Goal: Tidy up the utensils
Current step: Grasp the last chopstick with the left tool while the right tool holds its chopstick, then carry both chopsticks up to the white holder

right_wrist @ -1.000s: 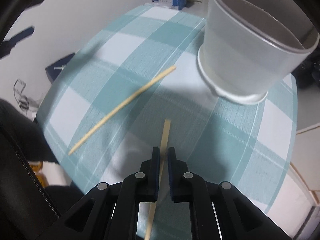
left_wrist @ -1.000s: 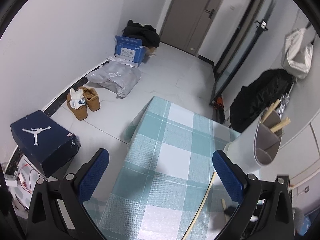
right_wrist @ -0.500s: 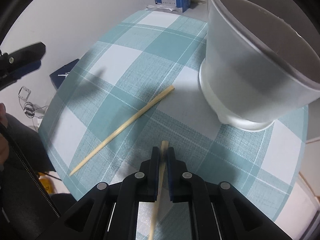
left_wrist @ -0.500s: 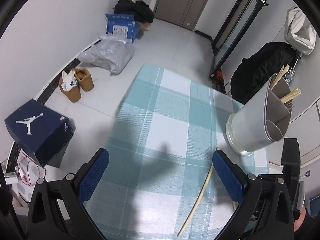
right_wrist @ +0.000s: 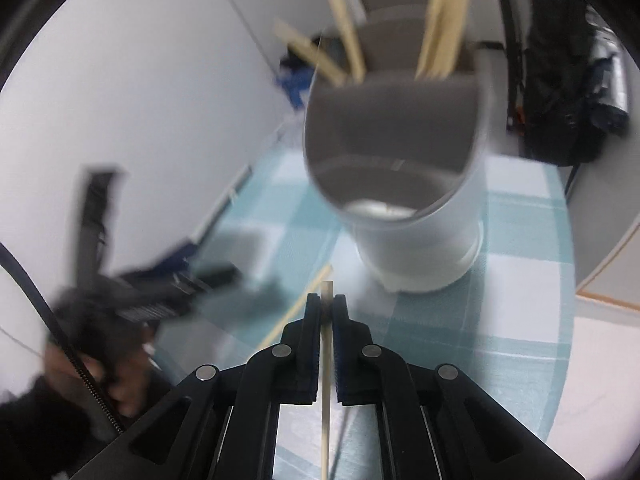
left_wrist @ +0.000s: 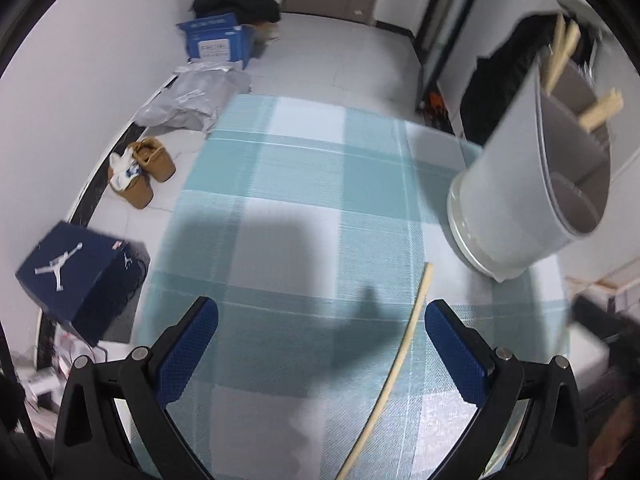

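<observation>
R gripper point(right_wrist: 327, 312) is pinching one chopstick point(right_wrist: 325, 400) tight, tip aiming at the divided utensil holder point(right_wrist: 420, 248) so it can drop in w/ the other sticks. L gripper point(left_wrist: 320, 344) is hovering wide, straddling nothing; second chopstick point(left_wrist: 404, 352) is lying on the checked tablecloth point(left_wrist: 300, 184) beside its R pad.
</observation>
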`<state>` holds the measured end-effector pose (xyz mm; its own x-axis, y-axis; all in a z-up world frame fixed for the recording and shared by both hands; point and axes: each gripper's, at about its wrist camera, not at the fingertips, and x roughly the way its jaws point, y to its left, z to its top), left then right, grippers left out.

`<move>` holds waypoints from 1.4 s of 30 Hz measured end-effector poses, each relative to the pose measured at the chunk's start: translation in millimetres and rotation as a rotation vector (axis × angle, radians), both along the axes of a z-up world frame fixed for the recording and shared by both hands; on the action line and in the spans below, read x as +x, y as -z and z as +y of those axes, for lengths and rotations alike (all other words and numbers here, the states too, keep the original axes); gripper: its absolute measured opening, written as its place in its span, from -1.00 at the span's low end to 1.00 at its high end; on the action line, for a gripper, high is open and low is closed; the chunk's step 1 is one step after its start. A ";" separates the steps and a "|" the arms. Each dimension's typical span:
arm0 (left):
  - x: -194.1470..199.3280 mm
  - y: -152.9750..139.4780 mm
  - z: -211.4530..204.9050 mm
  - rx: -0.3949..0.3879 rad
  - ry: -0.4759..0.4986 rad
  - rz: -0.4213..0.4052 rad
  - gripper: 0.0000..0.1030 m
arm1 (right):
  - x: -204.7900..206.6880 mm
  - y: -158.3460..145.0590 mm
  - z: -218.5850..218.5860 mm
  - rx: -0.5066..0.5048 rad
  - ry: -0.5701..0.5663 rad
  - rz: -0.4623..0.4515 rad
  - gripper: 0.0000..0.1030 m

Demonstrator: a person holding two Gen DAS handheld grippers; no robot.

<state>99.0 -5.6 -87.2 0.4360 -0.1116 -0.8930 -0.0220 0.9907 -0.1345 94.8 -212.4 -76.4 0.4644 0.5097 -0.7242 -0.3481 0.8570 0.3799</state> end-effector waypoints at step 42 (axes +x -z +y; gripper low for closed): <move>10.0 -17.5 -48.9 -0.023 0.075 -0.033 -0.95 | -47.0 -56.0 -83.4 0.158 0.162 -0.315 -0.93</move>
